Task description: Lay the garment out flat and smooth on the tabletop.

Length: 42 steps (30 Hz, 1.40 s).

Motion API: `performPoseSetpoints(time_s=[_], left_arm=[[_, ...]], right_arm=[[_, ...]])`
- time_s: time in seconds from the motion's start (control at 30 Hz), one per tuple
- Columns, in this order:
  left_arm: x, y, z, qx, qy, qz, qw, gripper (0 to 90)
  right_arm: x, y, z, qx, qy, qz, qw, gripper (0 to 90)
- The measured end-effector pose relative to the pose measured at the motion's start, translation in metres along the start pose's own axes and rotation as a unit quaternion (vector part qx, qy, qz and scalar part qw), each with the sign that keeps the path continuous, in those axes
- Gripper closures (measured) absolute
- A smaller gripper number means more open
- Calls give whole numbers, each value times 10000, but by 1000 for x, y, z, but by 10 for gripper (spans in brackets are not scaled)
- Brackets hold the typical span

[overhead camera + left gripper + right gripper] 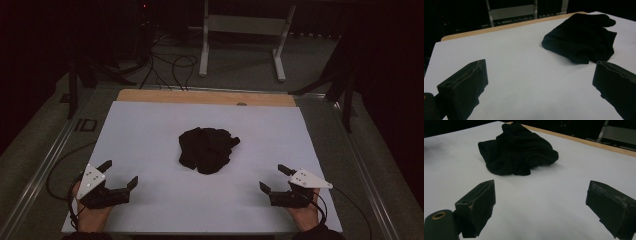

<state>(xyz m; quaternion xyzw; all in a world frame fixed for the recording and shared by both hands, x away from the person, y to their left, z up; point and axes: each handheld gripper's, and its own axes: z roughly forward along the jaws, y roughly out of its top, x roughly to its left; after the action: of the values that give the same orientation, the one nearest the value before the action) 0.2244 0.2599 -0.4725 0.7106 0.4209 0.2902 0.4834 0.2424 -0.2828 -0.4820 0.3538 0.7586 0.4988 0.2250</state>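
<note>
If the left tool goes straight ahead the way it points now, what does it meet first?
Probably the crumpled black cloth, lying ahead and slightly right of the open left tool; only bare white table sheet lies between them.

A crumpled cloth [207,149] lies on the table [150,125], about at its middle. The left hand-held gripper [119,174] rests near the table's near edge, to the left of the cloth and well apart from it. The right hand-held gripper [274,178] rests near that same edge, to the cloth's right, also well apart. Behind the cloth, past the table's far edge, a frame [245,30] stands on the floor.
</note>
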Motion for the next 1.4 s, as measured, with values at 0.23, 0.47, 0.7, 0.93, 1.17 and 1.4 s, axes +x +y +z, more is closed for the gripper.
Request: performPoseSetpoints(time_s=[0.23,0.47,0.7,0.93,1.17,1.4], left_arm=[[0,-2,3,-14,11,-20,10000,0],[-1,-2,4,-5,9,14,10000,0],[-1,-3,5,6,26,36,10000,0],[-2,-4,7,10,36,48,10000,0],[-2,-4,8,28,44,35,10000,0],[-3,-5,11,31,8,31,10000,0]], right_arm=[[1,0,1,7,-12,66,10000,89],[5,3,6,127,-18,33,9999,88],[9,14,10,176,-38,20,9998,79],[15,28,18,252,85,-72,9996,81],[18,46,29,331,158,-197,9991,82],[20,64,40,308,247,-336,9987,82]])
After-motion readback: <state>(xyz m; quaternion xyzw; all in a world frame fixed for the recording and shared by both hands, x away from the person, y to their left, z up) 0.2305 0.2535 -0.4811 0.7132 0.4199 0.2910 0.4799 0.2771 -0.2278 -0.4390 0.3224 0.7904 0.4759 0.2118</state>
